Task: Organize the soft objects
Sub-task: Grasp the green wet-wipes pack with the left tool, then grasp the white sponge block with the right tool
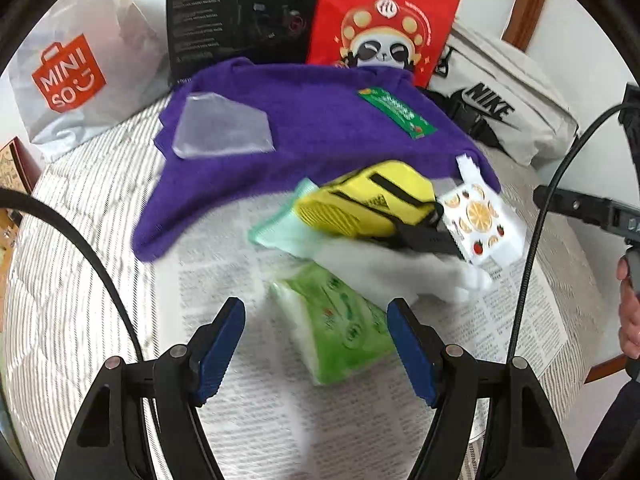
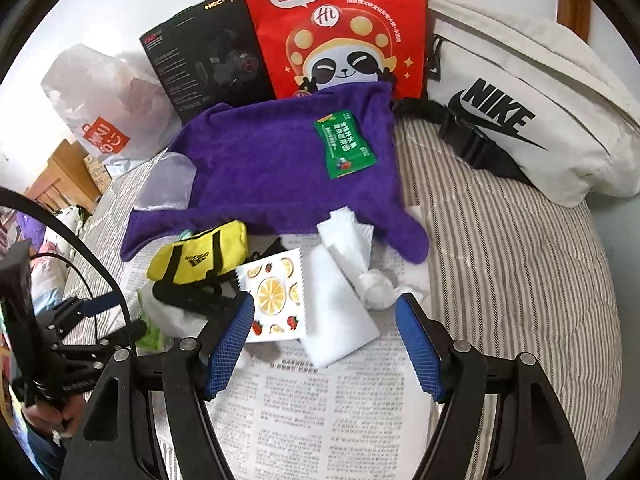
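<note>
On a striped bed cover lies a sheet of newspaper printed in small columns too fine to read. Along the back stand four things with writing. One white plastic bag carries an orange label reading "MINISO". One black box shows the word "HECATE" in gold. One red paper bag bears a cartoon panda in a spotted cap marked "Hi", with Chinese characters in a speech bubble above. One white waist bag reads "NIKE" in black over the swoosh, its black strap and buckle trailing onto the bed.

In front of these spreads one purple towel. On it rest one green sachet with white Chinese print and one clear plastic piece at the towel's left edge.

Nearer, on the newspaper, the small soft things crowd together: one yellow pouch with black straps and the Adidas three-stripe mark, one white packet printed with lemon slices and strawberries, one white cloth beside a twisted white tissue, one pale green flat packet under the pouch, and one green tissue pack whose print is blurred.

The left gripper stands released, its blue pads either side of the green tissue pack but clear of it. The right gripper is likewise released, hanging over the white cloth with nothing grasped.
</note>
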### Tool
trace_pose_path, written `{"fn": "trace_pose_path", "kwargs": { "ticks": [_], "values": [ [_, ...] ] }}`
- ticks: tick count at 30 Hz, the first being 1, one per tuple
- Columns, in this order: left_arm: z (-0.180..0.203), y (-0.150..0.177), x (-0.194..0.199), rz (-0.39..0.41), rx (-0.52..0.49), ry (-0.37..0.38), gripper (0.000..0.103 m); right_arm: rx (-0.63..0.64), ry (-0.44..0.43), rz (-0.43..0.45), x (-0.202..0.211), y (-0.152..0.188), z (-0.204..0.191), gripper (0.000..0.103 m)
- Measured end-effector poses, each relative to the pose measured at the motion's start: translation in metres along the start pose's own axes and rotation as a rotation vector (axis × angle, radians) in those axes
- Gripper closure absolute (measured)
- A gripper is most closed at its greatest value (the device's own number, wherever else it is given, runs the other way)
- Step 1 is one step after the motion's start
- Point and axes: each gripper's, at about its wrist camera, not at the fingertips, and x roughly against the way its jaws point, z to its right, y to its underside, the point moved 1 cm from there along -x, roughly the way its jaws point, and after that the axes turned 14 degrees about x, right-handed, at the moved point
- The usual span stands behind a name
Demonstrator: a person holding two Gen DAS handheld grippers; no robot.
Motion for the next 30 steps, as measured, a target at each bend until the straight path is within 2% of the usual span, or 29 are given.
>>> {"fn": "trace_pose_path", "kwargs": {
  "ticks": [3, 6, 13, 17, 19, 20, 21, 22, 23, 25, 30],
  "values": [
    [0.008, 0.007, -0.007, -0.017, -0.008, -0.014, 0.029, 0.01, -0.005, 0.004, 0.002, 0.003, -0.004, 0.031],
    [0.015, 0.012, -0.019, -0.031, -0.037, -0.062, 0.02, 0.013, -0.006, 0.001, 0.002, 0.006, -0.005, 0.031],
    [-0.01, 0.011, -0.01, -0.007, -0.012, -0.126, 0.02, -0.014, -0.011, -0.019, -0.006, 0.015, 0.002, 0.031],
    [-0.012, 0.007, -0.016, -0.01, -0.018, -0.1, 0.022, -0.019, -0.015, -0.032, -0.012, 0.016, 0.003, 0.031],
    [-0.007, 0.005, -0.027, -0.013, -0.044, -0.122, 0.022, -0.011, -0.007, -0.039, -0.013, 0.016, 0.002, 0.031],
    [-0.005, 0.004, -0.03, -0.014, -0.055, -0.135, 0.025, -0.008, -0.006, -0.04, -0.013, 0.017, 0.002, 0.031],
    [-0.001, 0.004, -0.032, 0.008, -0.076, -0.149, 0.041, -0.008, -0.004, -0.043, -0.014, 0.018, 0.003, 0.031],
    [0.002, 0.004, -0.032, 0.028, -0.089, -0.151, 0.05, -0.009, -0.002, -0.045, -0.014, 0.019, 0.004, 0.031],
    [0.003, 0.003, -0.032, 0.04, -0.092, -0.146, 0.054, -0.012, -0.001, -0.046, -0.014, 0.019, 0.005, 0.031],
    [0.0, 0.001, -0.03, 0.065, -0.079, -0.109, 0.056, -0.019, 0.003, -0.048, -0.014, 0.021, 0.008, 0.031],
    [-0.015, -0.001, -0.025, 0.093, -0.047, -0.118, 0.056, -0.025, 0.006, -0.043, -0.016, 0.022, 0.014, 0.031]
  ]
}}
